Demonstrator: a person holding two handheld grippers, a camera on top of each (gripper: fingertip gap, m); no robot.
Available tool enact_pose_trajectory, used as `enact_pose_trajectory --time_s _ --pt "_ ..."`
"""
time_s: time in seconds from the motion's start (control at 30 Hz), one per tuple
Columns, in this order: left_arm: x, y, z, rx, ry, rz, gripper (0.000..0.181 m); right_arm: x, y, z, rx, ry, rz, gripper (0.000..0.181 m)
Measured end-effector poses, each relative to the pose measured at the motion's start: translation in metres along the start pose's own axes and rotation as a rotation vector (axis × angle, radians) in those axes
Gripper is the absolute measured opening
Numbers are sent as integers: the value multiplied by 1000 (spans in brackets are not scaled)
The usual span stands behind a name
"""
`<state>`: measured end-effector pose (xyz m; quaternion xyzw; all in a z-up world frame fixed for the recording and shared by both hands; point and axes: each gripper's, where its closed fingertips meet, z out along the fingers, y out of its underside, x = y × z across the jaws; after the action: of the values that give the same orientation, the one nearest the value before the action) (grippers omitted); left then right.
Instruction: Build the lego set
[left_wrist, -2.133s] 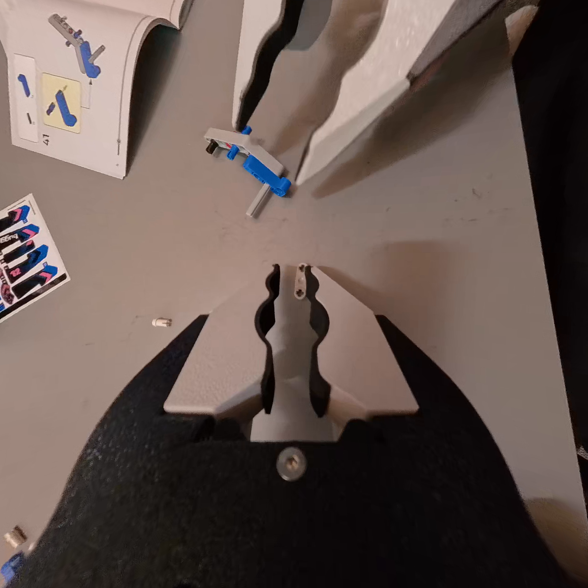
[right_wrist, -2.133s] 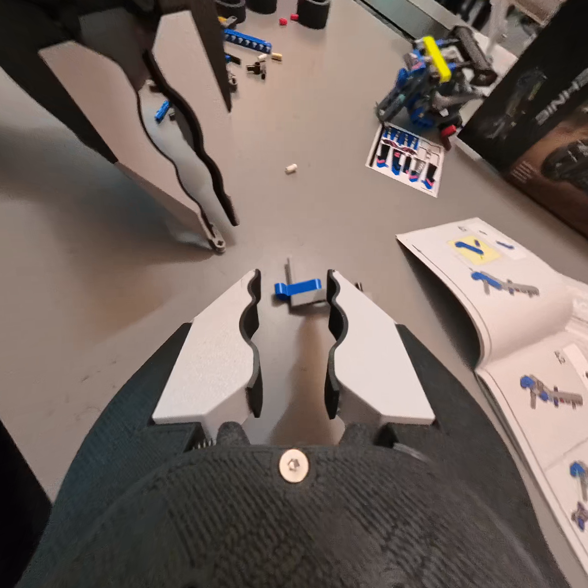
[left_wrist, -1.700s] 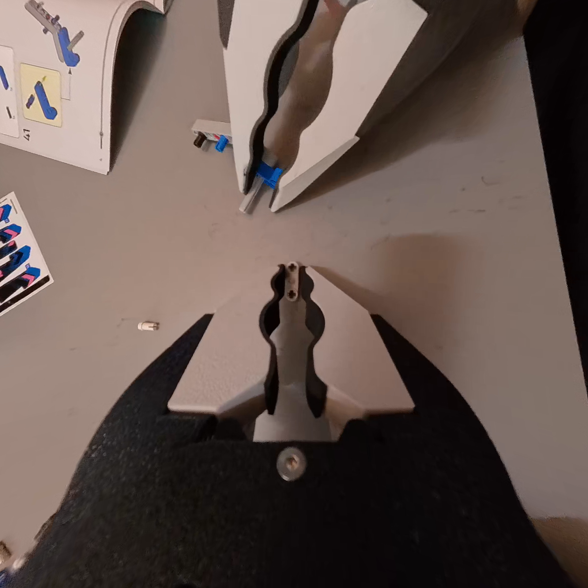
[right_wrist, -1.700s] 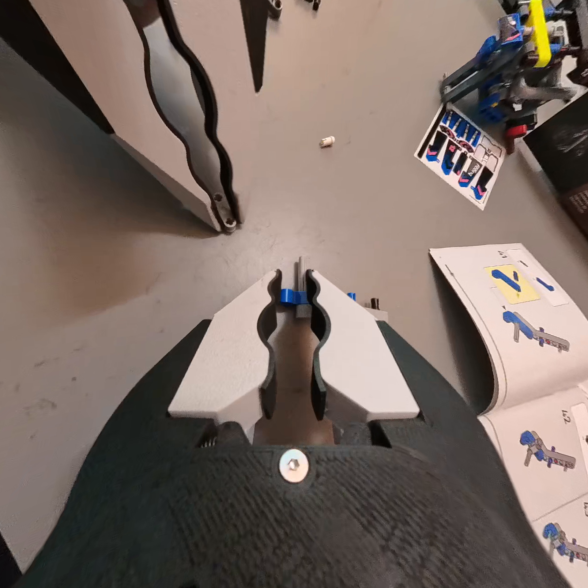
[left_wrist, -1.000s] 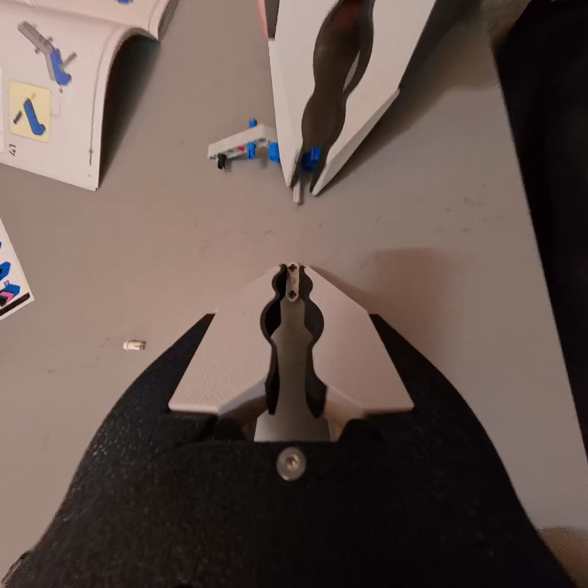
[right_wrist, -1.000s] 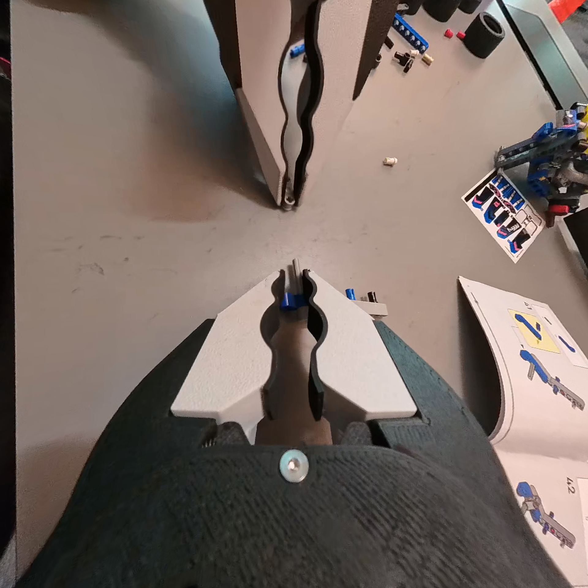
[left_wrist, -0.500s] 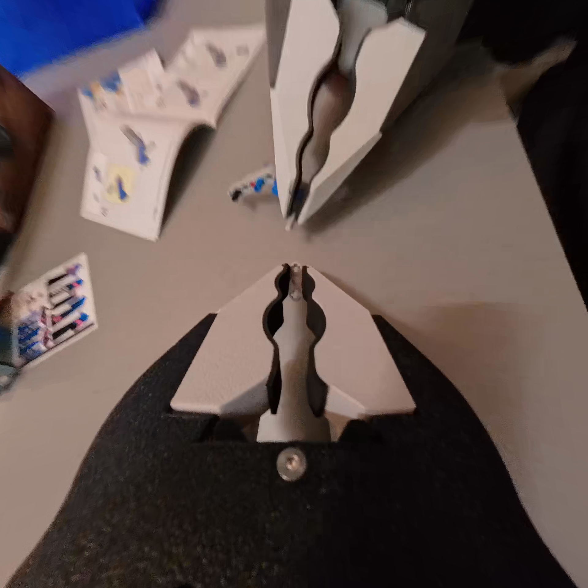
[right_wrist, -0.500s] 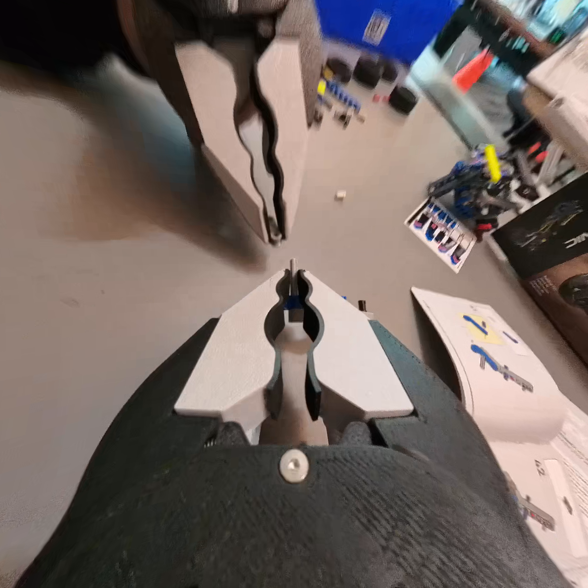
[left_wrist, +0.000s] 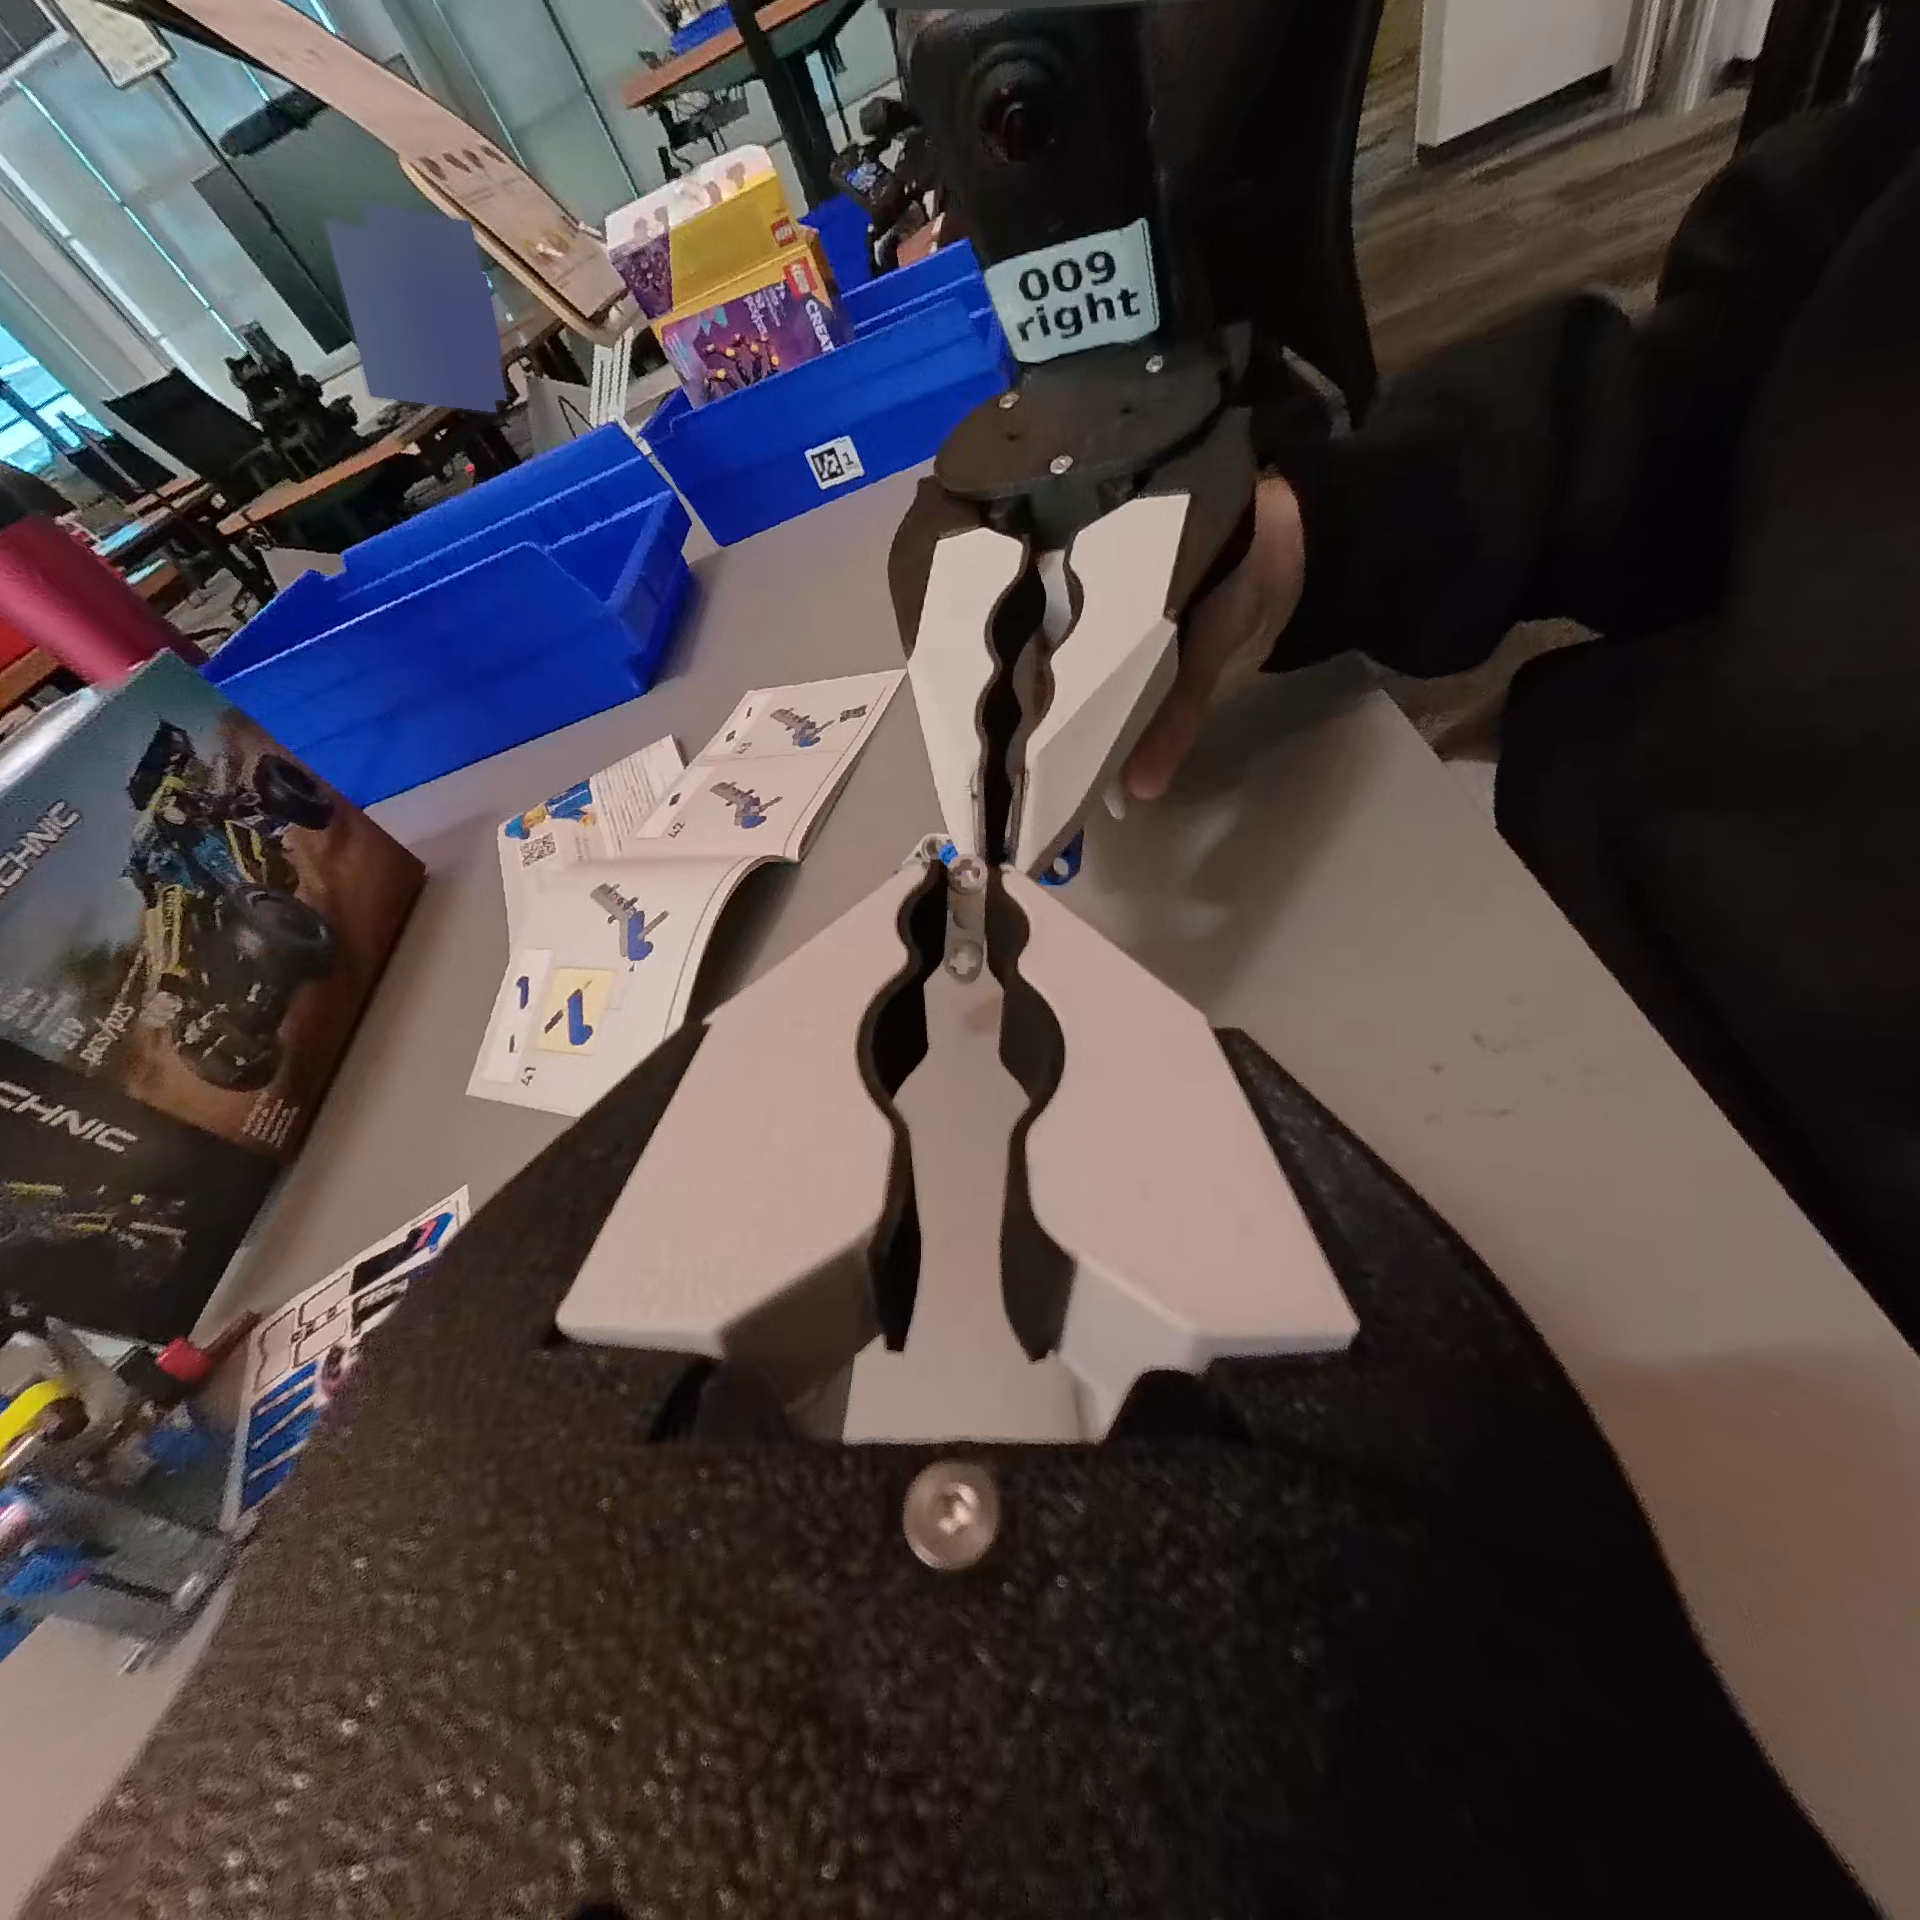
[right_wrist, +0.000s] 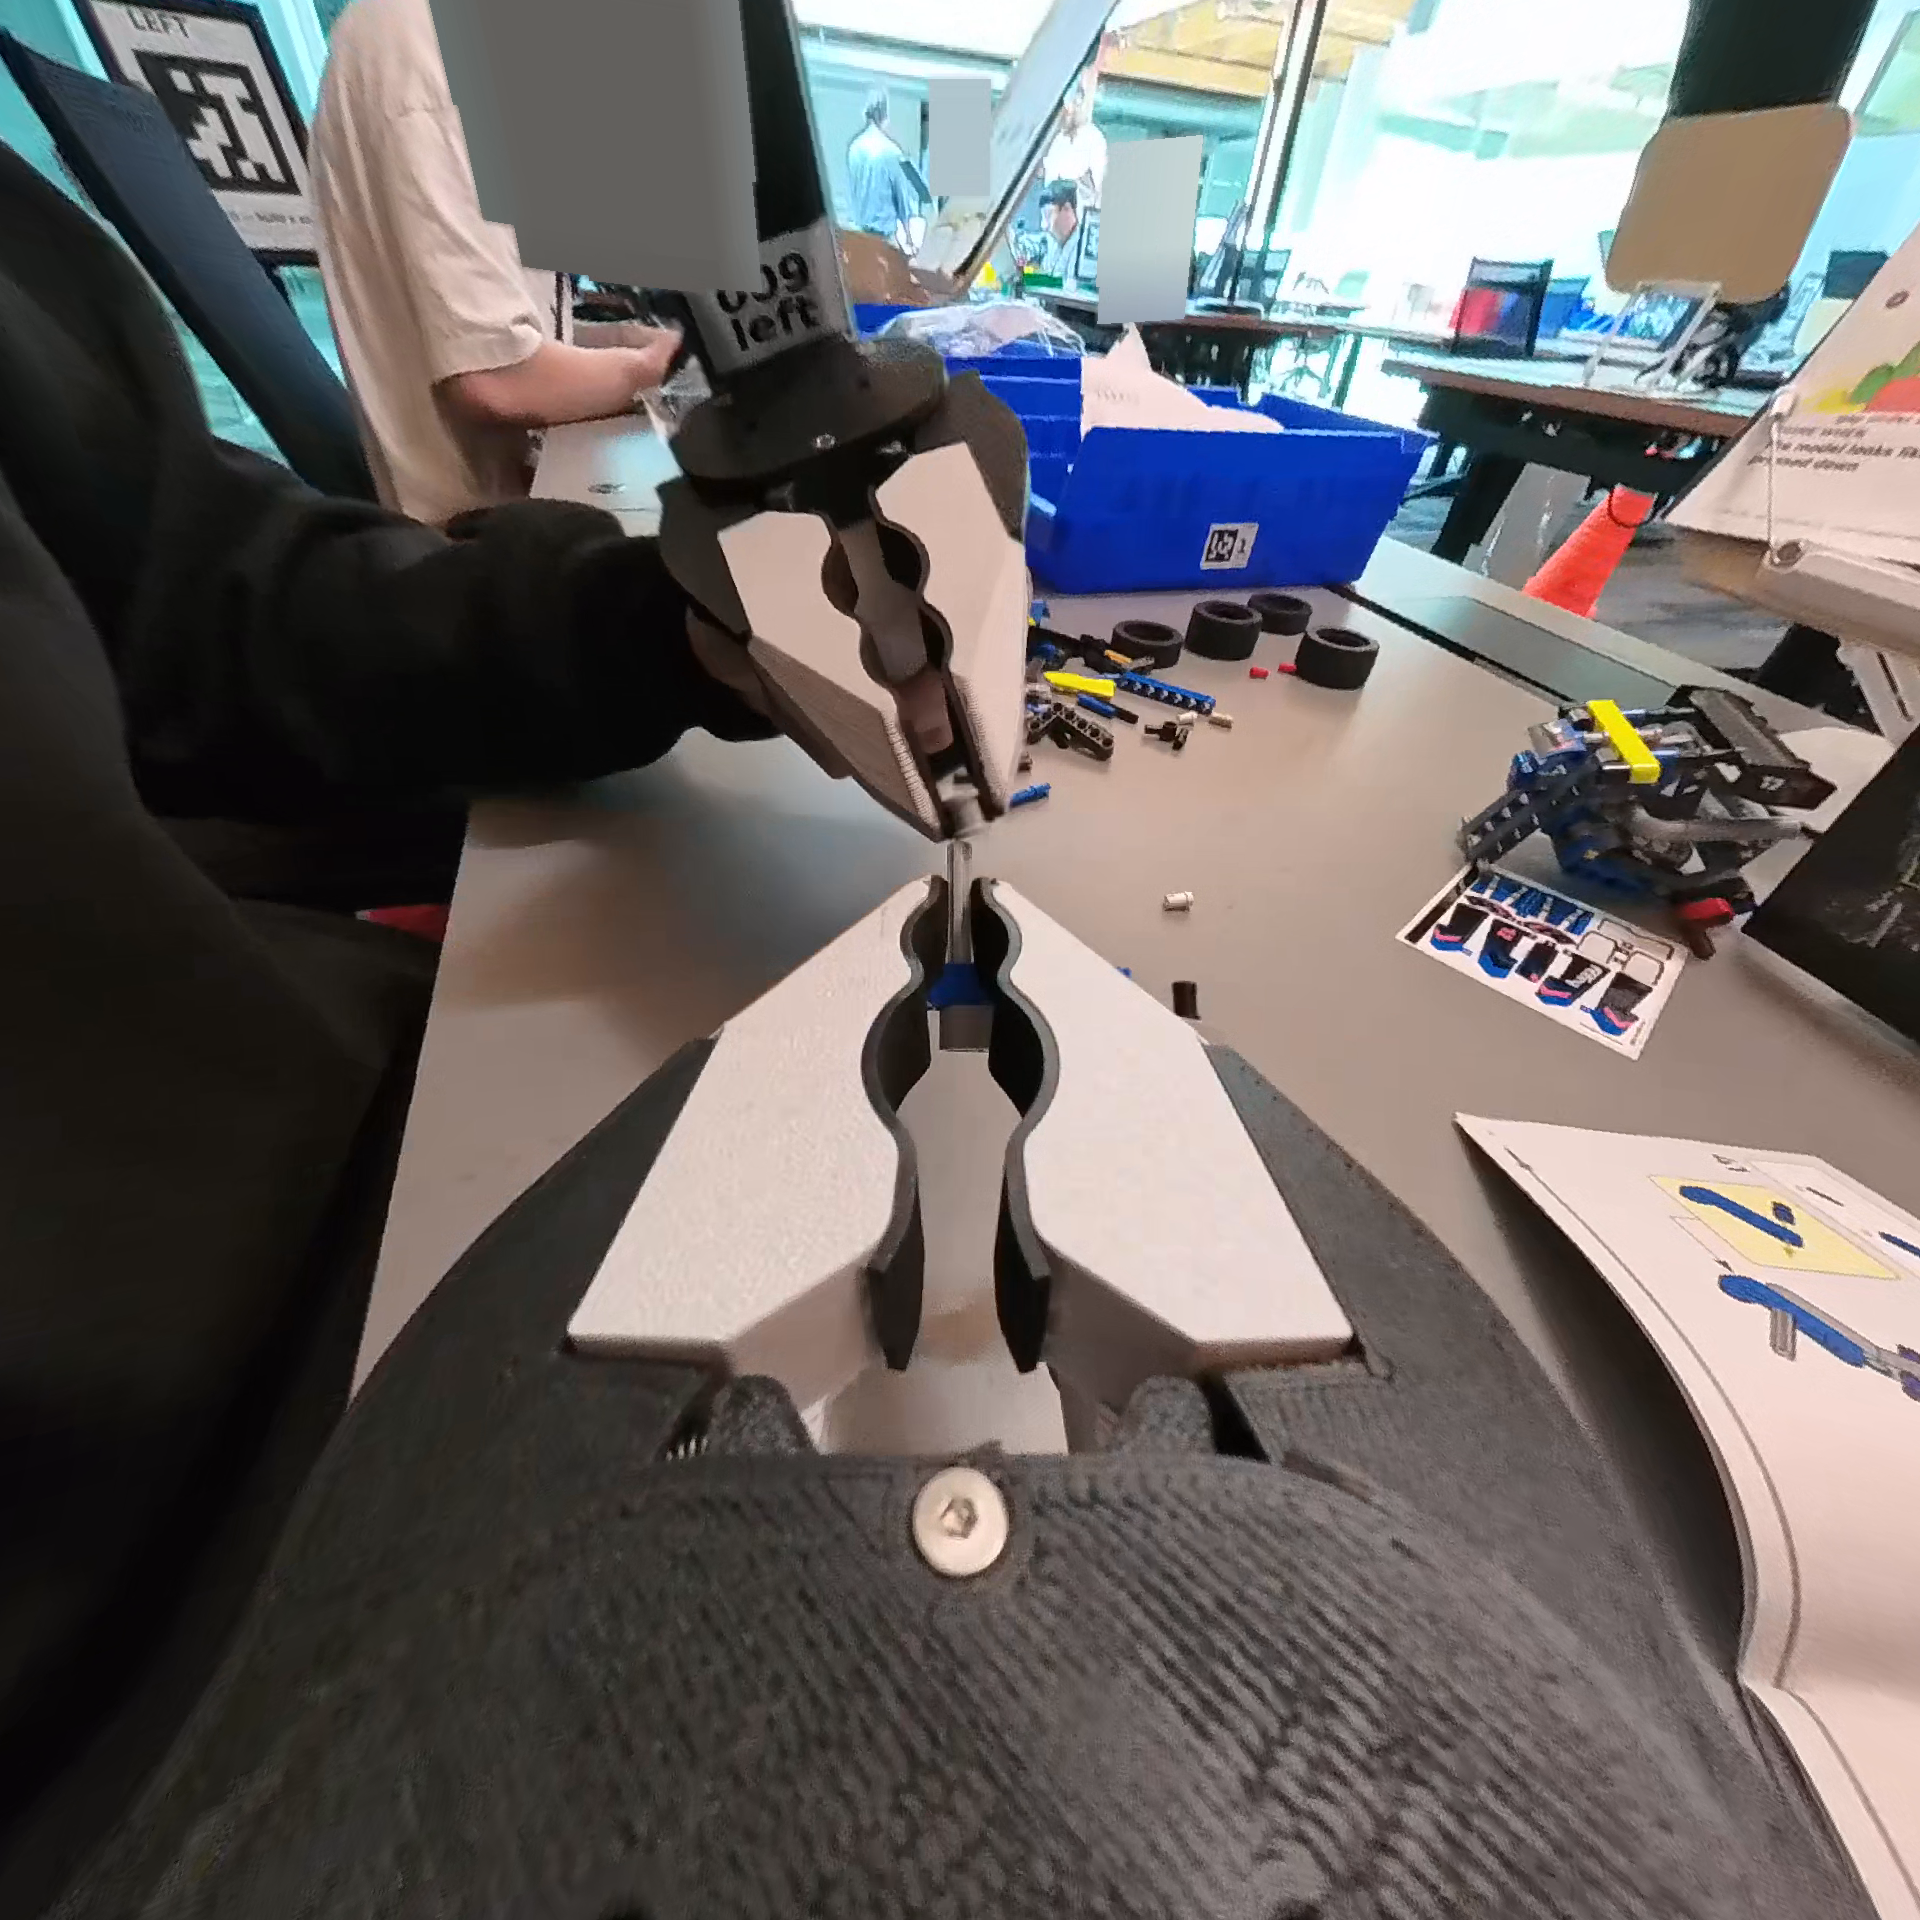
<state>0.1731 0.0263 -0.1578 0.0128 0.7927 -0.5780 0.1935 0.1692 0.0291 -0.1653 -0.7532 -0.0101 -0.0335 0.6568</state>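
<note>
Both grippers raised above grey table (left_wrist: 1455, 935), tips nearly meeting mid-air.

L gripper (left_wrist: 966, 894): fingers clamped on 1 small grey link piece (left_wrist: 966, 930), thin, 2 holes showing, held upright at the tips. Same gripper seen from R wrist cam (right_wrist: 961, 816), pointing down toward R tips.

R gripper (right_wrist: 961, 894): fingers pinched on 1 grey/blue sub-assembly (right_wrist: 961, 997); a grey axle (right_wrist: 958, 883) sticks out past the tips toward the link. Axle end and link just beside each other; touching or not, can't tell. In L cam R gripper (left_wrist: 997, 831) comes from above, blue bit of the assy peeking beside its tip.

Count, table items:
- 1 open instruction booklet (left_wrist: 665, 883), also at R cam lower right (right_wrist: 1714, 1299).
- 1 sticker sheet (right_wrist: 1538, 966).
- 1 partly built blue/grey model w/ yellow bar (right_wrist: 1642, 790), just behind sticker sheet.
- 4 black tyres (right_wrist: 1226, 629), in a row far side.
- 1 loose pile of parts (right_wrist: 1112, 701), near tyres; number too small to count.
- 1 small pale pin (right_wrist: 1176, 900), alone, mid-table.
- 1 set box (left_wrist: 156, 914), L cam left.
- Blue bins (left_wrist: 468, 623): at least 2 in L cam.

Operator in black sleeves, a hand (left_wrist: 1216, 644) on R gripper handle. 1 other person in pale shirt (right_wrist: 416, 291) behind, far side.
</note>
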Motion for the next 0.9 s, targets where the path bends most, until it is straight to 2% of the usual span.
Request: enact_pose_trajectory --time_s 0.27,0.4,0.9 --pt "7 -10 -3 103 89 -151 4 -9 -5 2 38 -31 -43 3" --pt "8 -15 -7 155 125 -205 4 -10 -14 -2 105 -53 -15 3" --pt "21 -24 -9 155 221 -162 4 -24 -23 -3 167 -193 113 3"
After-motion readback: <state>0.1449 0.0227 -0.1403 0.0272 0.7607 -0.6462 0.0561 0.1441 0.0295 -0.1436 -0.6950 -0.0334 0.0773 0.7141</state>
